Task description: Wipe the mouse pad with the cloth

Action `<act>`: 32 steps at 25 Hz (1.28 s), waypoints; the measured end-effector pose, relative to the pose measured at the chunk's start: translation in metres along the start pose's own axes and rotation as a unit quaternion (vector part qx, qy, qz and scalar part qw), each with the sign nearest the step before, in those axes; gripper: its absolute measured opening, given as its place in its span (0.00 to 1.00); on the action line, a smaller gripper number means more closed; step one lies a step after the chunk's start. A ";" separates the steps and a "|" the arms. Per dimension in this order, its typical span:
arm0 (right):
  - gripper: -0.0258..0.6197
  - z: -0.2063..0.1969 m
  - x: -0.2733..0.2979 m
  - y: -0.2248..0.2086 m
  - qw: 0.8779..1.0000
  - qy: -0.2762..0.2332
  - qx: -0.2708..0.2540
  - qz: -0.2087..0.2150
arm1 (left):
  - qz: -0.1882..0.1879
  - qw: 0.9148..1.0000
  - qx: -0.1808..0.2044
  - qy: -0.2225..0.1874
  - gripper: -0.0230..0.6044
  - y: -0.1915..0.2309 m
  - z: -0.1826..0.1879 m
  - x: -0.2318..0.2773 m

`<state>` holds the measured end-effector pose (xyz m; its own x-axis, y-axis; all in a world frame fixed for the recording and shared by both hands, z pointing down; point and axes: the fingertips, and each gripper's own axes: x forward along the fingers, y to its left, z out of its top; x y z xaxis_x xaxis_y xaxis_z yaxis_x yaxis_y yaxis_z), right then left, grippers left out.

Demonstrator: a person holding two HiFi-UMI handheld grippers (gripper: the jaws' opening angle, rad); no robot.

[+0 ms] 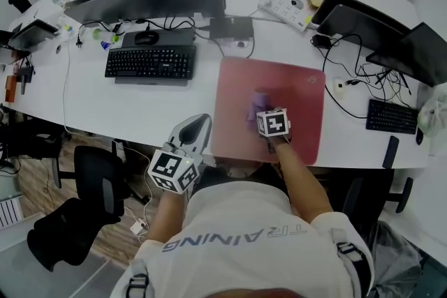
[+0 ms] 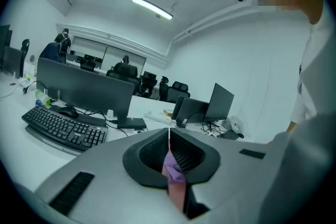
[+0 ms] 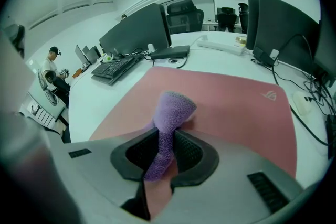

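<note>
Your right gripper (image 3: pixel 167 148) is clamped tight on the cloth (image 3: pixel 170 113). The wad sticks up past the jaws and sits mid-pad, centre of the head view; that pinch should let you drag it without slip. The pad (image 1: pixel 300 94) lies flat on the desk (image 1: pixel 174 101), right of the keyboard (image 1: pixel 150 63). Your left gripper (image 1: pixel 195 128) has its jaws together with nothing gripped, as far as I can tell. It's parked off the desk edge at lower left, probably to stay clear of the stroke.

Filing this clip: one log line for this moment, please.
right tongs: shut on cloth | cloth: on mouse pad | left tongs: shut, empty
</note>
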<state>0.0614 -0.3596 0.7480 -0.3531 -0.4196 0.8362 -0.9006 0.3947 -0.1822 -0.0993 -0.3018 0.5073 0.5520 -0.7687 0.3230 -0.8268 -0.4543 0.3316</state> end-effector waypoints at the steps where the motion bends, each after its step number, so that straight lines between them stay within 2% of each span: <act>1: 0.19 -0.004 -0.004 -0.009 1.000 0.001 0.001 -0.003 | -0.002 1.000 0.001 -0.001 0.09 -0.007 0.000 0.004; 11: 0.19 -0.036 -0.043 -0.092 1.000 0.002 0.004 -0.029 | -0.015 1.000 0.007 0.002 0.09 -0.081 -0.009 0.042; 19: 0.19 -0.063 -0.076 -0.155 0.999 -0.002 0.005 -0.051 | -0.022 1.000 0.010 -0.020 0.09 -0.132 -0.011 0.062; 32: 0.19 -0.097 -0.114 -0.228 0.995 -0.011 0.008 -0.099 | -0.017 0.999 0.018 -0.036 0.09 -0.169 -0.012 0.071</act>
<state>0.3312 -0.3223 0.7449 -0.1746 -0.5056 0.8449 -0.9566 0.2903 -0.0240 0.0808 -0.2739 0.4845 0.5717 -0.7823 0.2476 -0.8119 -0.4958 0.3081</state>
